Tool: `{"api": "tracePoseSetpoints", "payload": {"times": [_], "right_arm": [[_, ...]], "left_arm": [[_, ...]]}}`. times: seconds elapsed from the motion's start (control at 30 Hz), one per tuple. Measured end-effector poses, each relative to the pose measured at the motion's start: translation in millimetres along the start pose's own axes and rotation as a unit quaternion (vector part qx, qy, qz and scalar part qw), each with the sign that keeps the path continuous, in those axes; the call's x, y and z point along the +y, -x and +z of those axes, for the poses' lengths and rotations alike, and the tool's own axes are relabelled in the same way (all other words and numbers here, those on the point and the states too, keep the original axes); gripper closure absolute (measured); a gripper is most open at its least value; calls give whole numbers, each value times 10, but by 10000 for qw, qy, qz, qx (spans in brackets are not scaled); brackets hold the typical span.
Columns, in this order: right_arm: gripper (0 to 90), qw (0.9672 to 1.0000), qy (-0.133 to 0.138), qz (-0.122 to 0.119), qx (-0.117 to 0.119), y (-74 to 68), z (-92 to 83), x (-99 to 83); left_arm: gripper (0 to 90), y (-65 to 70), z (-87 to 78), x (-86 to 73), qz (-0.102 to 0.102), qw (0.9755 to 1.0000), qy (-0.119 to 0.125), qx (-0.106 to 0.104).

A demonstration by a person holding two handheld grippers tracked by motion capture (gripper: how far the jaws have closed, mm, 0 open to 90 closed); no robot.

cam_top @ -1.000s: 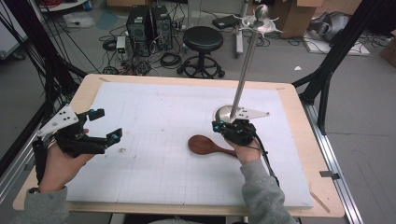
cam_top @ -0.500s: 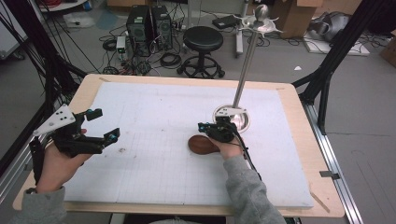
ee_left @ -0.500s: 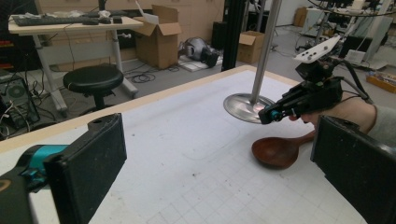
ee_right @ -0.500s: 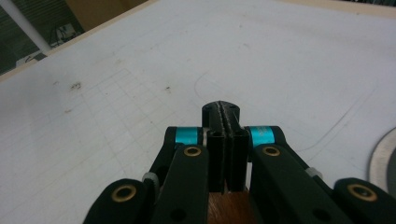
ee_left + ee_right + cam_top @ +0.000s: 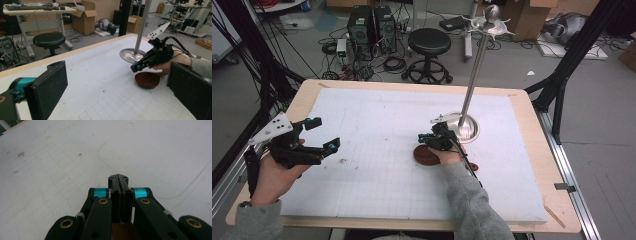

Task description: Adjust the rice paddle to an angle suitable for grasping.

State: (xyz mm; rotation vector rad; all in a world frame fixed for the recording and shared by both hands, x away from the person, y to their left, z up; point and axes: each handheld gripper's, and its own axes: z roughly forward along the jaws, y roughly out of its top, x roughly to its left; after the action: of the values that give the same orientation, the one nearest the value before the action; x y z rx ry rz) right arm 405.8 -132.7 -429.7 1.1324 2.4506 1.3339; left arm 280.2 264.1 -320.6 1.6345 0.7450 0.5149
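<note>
A dark brown wooden spoon point(image 5: 424, 155) lies on the white mat, its bowl toward the table's middle. My right gripper point(image 5: 422, 137) hovers just over that bowl, and the hand covers most of the handle. Its jaws are pressed together with nothing between them in the right gripper view point(image 5: 118, 180), where a strip of brown wood point(image 5: 122, 232) shows beneath. From the left gripper view the right gripper point(image 5: 134, 68) points down-left above the spoon point(image 5: 147, 80). My left gripper point(image 5: 323, 134) is held at the table's left, open and empty, its pads wide apart point(image 5: 117, 85).
A metal stand with a round base point(image 5: 468, 128) and a tall pole point(image 5: 475, 70) rises just behind the right hand. The white gridded mat point(image 5: 372, 150) covers the wooden table point(image 5: 532, 130). A stool point(image 5: 430, 42), computer towers and cables are on the floor beyond.
The right gripper has moved left and slightly down, from beside the stand's base to over the spoon's bowl. The spoon and the left gripper have stayed put.
</note>
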Motion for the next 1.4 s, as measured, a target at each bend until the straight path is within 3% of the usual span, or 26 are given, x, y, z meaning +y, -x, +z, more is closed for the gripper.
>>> {"api": "tracePoseSetpoints", "payload": {"times": [0.17,0.57,0.73,1.07,1.23,1.4], "right_arm": [[895,9997,-220,-52,-130,-10,94,-13],[896,9991,-318,-6,-273,35,132,-20],[896,9986,-400,-136,-330,20,142,19],[897,9975,-624,-130,-300,-1,219,39],[898,9958,-782,-332,-329,-35,222,66],[899,9950,-916,-324,-247,-69,192,56]], "left_arm": [[39,-16,-8,1,-15,10000,19,3],[39,-13,-4,-6,-16,10000,-13,-9],[39,-8,13,-12,-18,10000,-32,-14],[39,-20,-1,-13,-33,10000,-16,-16],[39,-18,7,-18,-47,10000,-38,-9],[39,-27,8,-11,-6,10000,-51,-19]]}}
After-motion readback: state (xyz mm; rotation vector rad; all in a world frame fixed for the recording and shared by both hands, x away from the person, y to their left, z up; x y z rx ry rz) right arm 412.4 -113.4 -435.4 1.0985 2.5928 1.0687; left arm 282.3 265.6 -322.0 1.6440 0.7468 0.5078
